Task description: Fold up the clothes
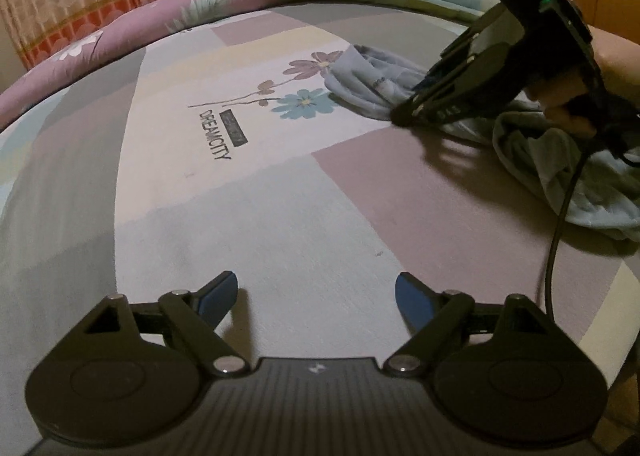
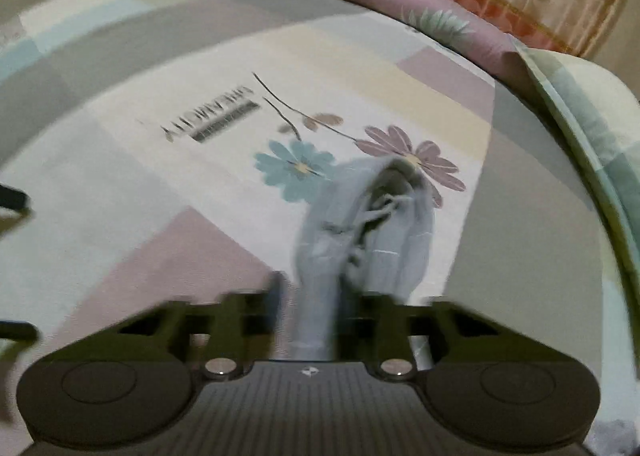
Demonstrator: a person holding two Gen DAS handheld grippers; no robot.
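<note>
Pale blue garment (image 2: 320,256) pinched in our right gripper (image 2: 310,308), its bunched remainder at three o'clock only in left view, left gripper (image 1: 316,296) spread above bedsheet (image 1: 280,216).

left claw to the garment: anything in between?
Only bare bedsheet, seen in the left wrist view. The open left claw holds nothing; the garment lies farther off, pinched by the right claw.

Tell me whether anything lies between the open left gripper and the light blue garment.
Nothing visible does. Only bare bedsheet lies between the left gripper and the light blue garment. The right gripper is already shut on that garment, and its cable hangs off to the side.
</note>
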